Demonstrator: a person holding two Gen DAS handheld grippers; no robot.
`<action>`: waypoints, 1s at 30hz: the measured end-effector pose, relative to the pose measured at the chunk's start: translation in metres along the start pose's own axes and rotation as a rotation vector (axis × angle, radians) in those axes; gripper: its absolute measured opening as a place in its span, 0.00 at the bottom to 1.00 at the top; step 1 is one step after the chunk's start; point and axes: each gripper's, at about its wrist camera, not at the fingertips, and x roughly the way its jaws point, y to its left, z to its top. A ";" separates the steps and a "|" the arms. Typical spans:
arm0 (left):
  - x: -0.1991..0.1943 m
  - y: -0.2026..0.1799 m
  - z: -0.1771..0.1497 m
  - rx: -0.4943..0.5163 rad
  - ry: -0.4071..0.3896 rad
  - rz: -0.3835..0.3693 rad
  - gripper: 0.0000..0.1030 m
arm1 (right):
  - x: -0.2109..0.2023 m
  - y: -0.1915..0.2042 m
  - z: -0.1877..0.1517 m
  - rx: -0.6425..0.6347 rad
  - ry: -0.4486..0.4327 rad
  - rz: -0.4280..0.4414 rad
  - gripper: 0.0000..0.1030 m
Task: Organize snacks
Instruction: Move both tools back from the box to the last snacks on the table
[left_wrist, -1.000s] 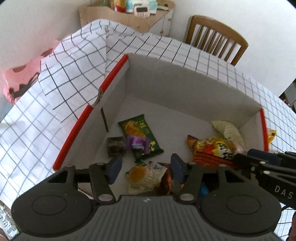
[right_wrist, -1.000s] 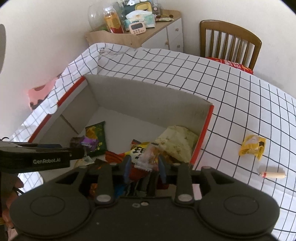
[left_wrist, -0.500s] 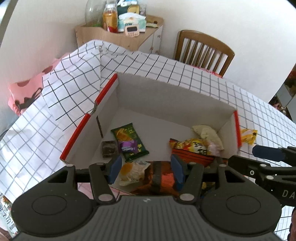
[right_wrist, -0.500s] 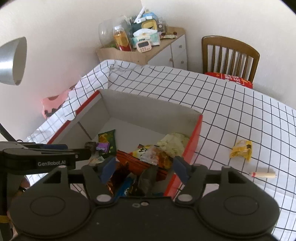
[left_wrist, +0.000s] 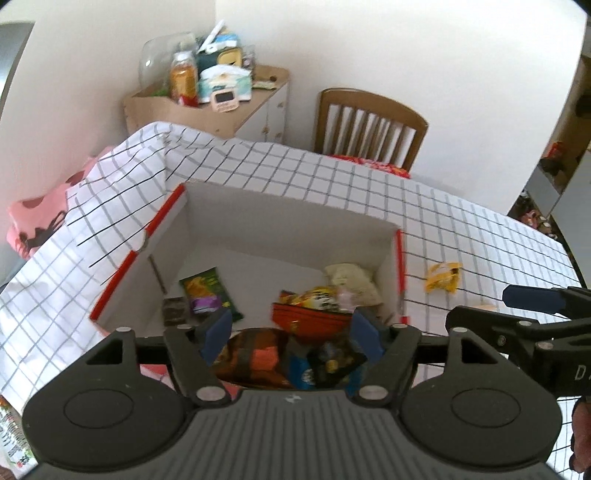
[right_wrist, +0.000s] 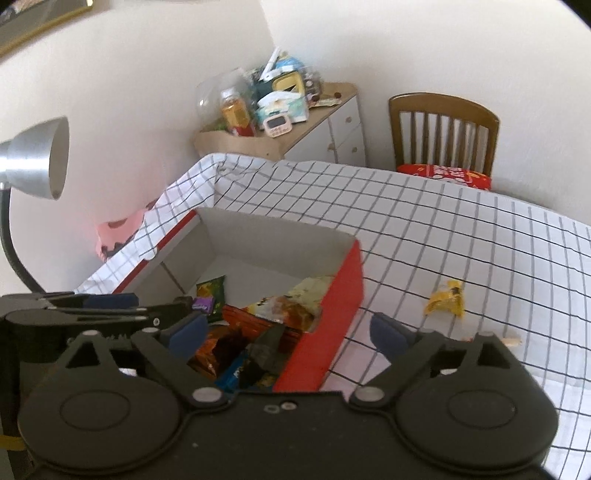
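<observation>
A red-and-white cardboard box (left_wrist: 280, 218) (right_wrist: 332, 295) stands on the checked tablecloth and holds several snack packets: a green one (left_wrist: 207, 291), a pale one (left_wrist: 351, 277), an orange and yellow one (left_wrist: 314, 314) (right_wrist: 280, 310). A yellow packet (left_wrist: 443, 277) (right_wrist: 445, 297) and a small stick-shaped snack (right_wrist: 511, 341) lie on the cloth right of the box. My left gripper (left_wrist: 291, 332) is open and empty above the box's near edge. My right gripper (right_wrist: 291, 332) is open and empty over the box's near right corner.
A wooden chair (left_wrist: 369, 125) (right_wrist: 443, 133) stands at the table's far side. A cluttered low cabinet (left_wrist: 207, 99) (right_wrist: 280, 125) is behind the table. A metal desk lamp (right_wrist: 33, 162) is at the left. Pink fabric (left_wrist: 33, 218) lies beyond the left edge.
My right gripper opened and let go of a snack packet into the box. Both grippers pulled up and back from the box, so more of the room shows.
</observation>
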 end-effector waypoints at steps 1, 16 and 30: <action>-0.001 -0.006 0.000 0.006 -0.003 -0.009 0.71 | -0.004 -0.005 -0.002 0.007 -0.006 0.000 0.97; 0.026 -0.114 -0.007 0.072 0.076 -0.132 0.72 | -0.051 -0.101 -0.020 -0.030 0.001 -0.104 0.97; 0.088 -0.188 0.019 0.003 0.230 -0.163 0.72 | -0.034 -0.166 -0.021 -0.177 0.131 -0.097 0.82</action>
